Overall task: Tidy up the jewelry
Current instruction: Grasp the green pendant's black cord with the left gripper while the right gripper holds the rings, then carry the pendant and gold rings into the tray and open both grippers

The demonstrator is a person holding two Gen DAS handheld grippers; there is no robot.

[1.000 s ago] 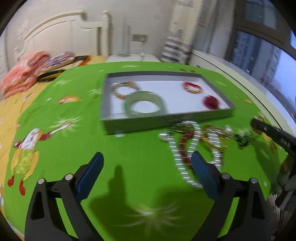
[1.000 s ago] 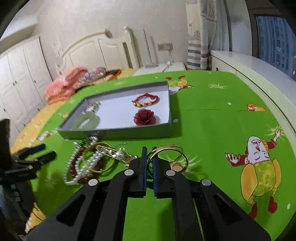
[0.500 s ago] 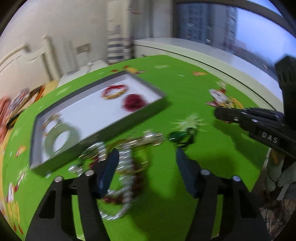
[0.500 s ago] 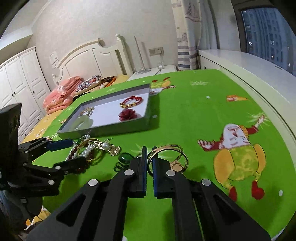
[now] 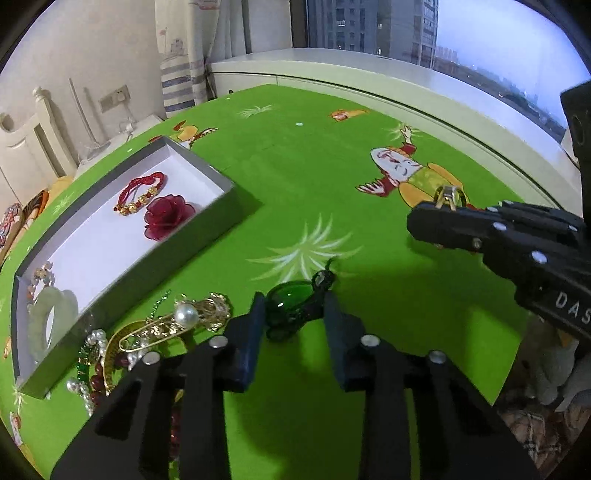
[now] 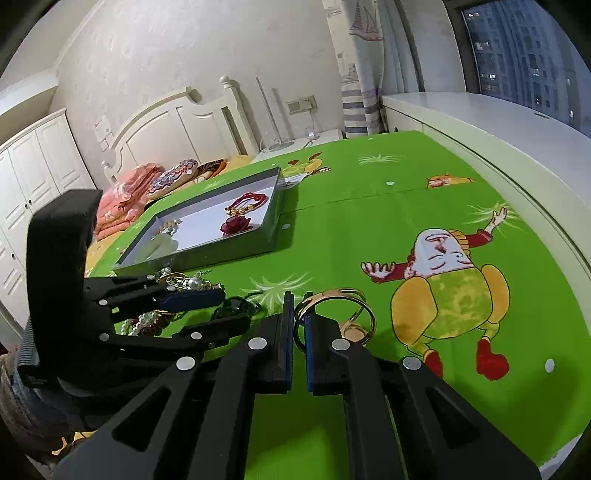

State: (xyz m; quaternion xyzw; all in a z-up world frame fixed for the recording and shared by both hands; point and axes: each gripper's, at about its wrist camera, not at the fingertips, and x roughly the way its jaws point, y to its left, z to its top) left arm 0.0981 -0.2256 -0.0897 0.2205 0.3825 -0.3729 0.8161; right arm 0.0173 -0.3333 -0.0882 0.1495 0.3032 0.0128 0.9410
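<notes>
Home bedroom indicated. White headboard (image 6: 177,122) seen against textured wall; white wardrobe doors (image 6: 33,173) at left. Folded pink blanket (image 6: 122,206) and patterned pillows (image 6: 173,179) piled at head of bed. Green cartoon-print bedsheet (image 6: 369,206) spread over mattress. Wall socket (image 6: 302,105) beside striped curtain (image 6: 356,110). White window ledge (image 5: 369,70) below window; high-rise blocks (image 5: 369,26) visible outside at dusk.

1. Green bedspread (image 6: 369,229): printed with cartoon figures; fills the centre of both views.
2. White headboard (image 6: 177,122): upper left of the right wrist view.
3. Pink folded blanket (image 6: 122,206): left of centre, beside patterned cushions (image 6: 173,177).
4. White wardrobe (image 6: 33,173): far left edge.
5. Striped curtain (image 5: 177,62): upper left of the left wrist view.
6. Window (image 5: 424,29): upper right; city buildings visible outside.
7. Wall socket (image 6: 303,105): upper centre.
</notes>
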